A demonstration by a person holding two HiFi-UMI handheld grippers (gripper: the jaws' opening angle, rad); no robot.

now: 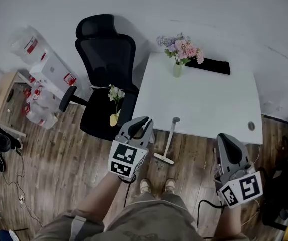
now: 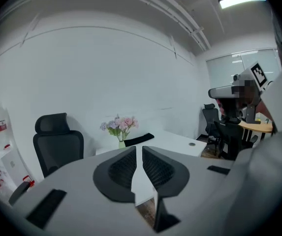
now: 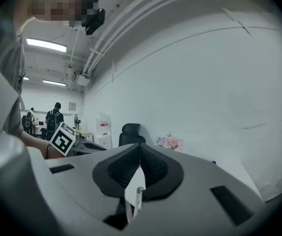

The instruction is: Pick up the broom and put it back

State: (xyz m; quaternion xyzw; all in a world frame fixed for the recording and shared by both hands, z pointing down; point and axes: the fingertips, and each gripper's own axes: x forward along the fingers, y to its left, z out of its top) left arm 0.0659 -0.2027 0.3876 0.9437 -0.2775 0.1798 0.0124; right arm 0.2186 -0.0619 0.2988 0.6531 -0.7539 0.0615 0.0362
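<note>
A small white broom (image 1: 168, 142) leans with its handle top against the front edge of the white table (image 1: 209, 104), its head on the wooden floor. My left gripper (image 1: 142, 122) hovers just left of the handle, apart from it. In the left gripper view, the left gripper (image 2: 139, 147) shows a thin slit between its pads, with nothing in it. My right gripper (image 1: 225, 138) is farther right, near the table's front right corner. In its own view the right gripper (image 3: 140, 145) is shut with its tips meeting. A thin white rod (image 3: 137, 196) shows below them, beyond the jaws.
A black office chair (image 1: 106, 59) stands left of the table, with a yellow vase of flowers (image 1: 114, 115) on its seat. Pink flowers in a vase (image 1: 180, 54) and a black pad (image 1: 208, 66) sit at the table's back. Water bottles and boxes (image 1: 43, 69) stand far left.
</note>
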